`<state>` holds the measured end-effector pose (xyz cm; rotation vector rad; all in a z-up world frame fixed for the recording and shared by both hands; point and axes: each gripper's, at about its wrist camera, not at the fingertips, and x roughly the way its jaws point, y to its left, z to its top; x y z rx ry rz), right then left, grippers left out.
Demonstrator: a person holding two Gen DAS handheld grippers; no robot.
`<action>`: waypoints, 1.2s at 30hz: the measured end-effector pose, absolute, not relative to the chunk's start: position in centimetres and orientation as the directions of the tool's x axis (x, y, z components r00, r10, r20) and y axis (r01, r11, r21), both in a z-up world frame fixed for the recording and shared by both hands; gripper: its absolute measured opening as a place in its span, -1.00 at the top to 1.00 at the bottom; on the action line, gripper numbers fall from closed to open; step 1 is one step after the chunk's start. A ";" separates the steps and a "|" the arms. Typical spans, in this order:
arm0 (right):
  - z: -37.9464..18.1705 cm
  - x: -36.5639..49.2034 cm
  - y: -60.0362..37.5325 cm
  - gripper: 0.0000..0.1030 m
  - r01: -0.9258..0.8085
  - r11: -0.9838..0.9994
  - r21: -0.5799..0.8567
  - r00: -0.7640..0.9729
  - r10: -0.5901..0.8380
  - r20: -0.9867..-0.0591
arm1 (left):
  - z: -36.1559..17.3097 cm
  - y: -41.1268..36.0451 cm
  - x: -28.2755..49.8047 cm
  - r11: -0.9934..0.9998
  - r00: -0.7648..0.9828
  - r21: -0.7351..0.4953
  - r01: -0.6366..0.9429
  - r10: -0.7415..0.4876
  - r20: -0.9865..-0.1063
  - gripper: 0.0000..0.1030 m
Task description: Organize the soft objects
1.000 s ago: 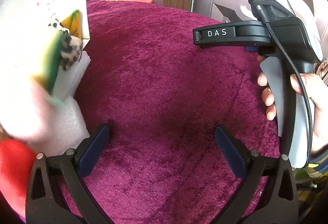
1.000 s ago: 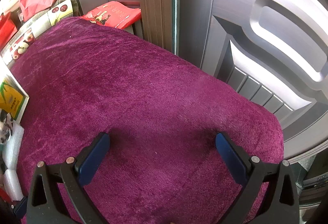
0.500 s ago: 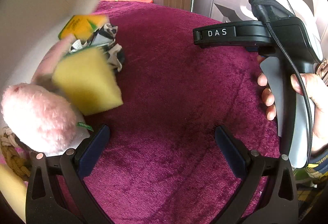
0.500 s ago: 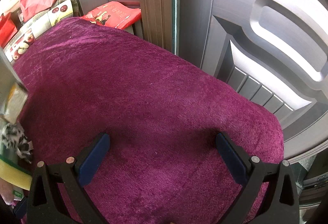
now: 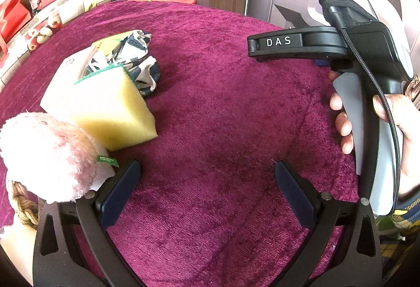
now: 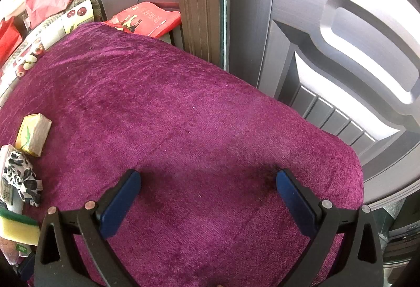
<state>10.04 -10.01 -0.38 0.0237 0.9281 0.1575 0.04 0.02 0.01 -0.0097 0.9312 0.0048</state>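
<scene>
Both claws, left and right, are gaping wide and empty; probably best is sliding left squarely around the yellow foam sponge block.

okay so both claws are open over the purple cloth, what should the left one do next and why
Probably swing the left claw toward the yellow sponge. Its jaws stand wide apart and empty over bare cloth, and the sponge lies closest to it, at the front of the pile beside the pink plush, with its near corner exposed.
</scene>
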 end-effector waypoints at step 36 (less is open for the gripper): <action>-0.3 10.0 -10.2 -1.00 -0.126 0.987 0.101 0.593 0.156 -0.790 | 0.0 0.0 0.0 1.000 0.597 -0.006 -0.008 0.000 -0.802 -0.99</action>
